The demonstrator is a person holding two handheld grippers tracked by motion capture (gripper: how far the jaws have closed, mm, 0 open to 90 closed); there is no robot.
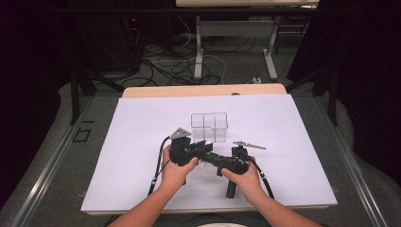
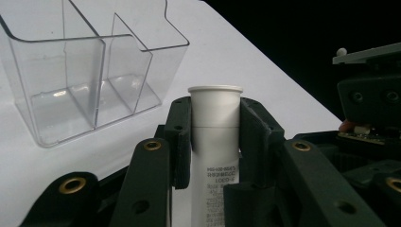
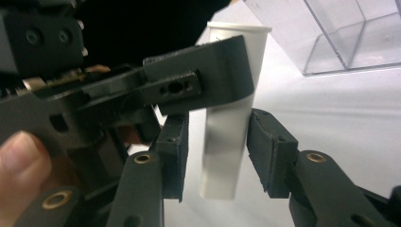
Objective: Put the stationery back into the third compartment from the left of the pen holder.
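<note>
White tube (image 2: 215, 137) upright, clamped between jaws of left gripper (image 2: 215, 142). Right gripper (image 3: 215, 151): jaws straddle tube's lower end, gap visible, not gripping. Clear divided box (image 2: 90, 80) just beyond jaws on surface (image 1: 142, 127).

White tube (image 2: 215, 137) with black print, clear box (image 2: 90, 80), black tools.

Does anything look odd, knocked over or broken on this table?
Nothing stands out. The white plastic tube is upright and whole, clamped in the left gripper, with the right gripper around its lower part. The clear plastic divided box stands upright on the white table sheet, with nothing spilled.
</note>
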